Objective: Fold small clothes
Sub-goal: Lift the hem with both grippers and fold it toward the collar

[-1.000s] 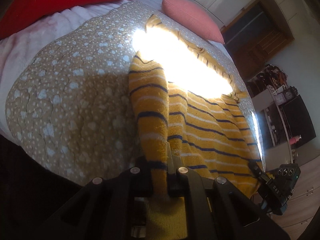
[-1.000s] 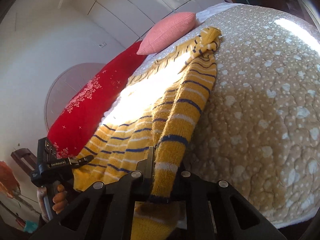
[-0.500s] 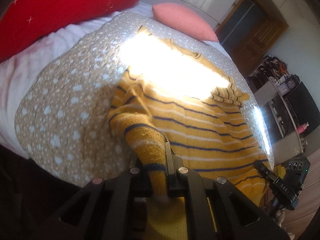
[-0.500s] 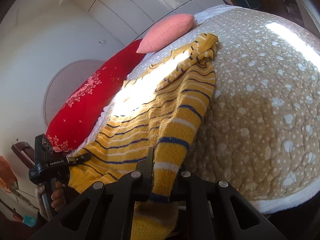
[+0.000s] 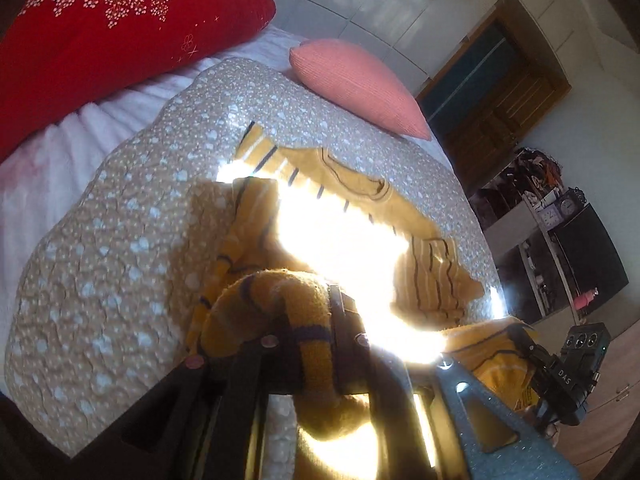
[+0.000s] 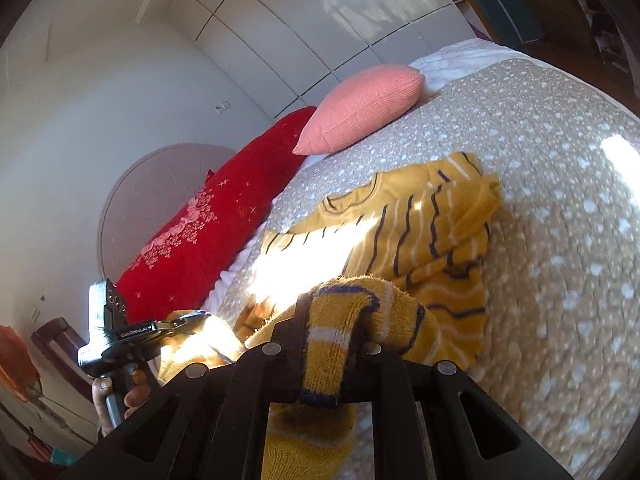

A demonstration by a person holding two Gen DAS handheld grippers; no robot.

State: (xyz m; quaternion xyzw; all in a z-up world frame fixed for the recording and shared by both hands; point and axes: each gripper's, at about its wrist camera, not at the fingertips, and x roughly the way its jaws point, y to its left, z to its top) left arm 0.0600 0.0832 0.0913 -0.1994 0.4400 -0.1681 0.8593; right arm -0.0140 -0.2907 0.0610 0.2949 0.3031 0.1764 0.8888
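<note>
Left wrist view, left gripper (image 5: 310,344) clamped on yellow striped sweater (image 5: 360,200), right gripper (image 6: 326,344) clamped likewise, dotted bedspread (image 5: 120,280)

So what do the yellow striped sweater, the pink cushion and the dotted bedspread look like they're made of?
Yellow striped sweater: a soft knit, probably wool or acrylic; fuzzy loops show along the folded edge. Pink cushion: a matte ribbed knit or woven cover, going by its fine parallel lines. Dotted bedspread: puckered, crinkled quilted fabric, likely cotton or a blend, with no sheen.

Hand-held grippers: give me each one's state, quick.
Left hand-held gripper: closed on the yellow striped sweater.
Right hand-held gripper: closed on the same sweater.
</note>
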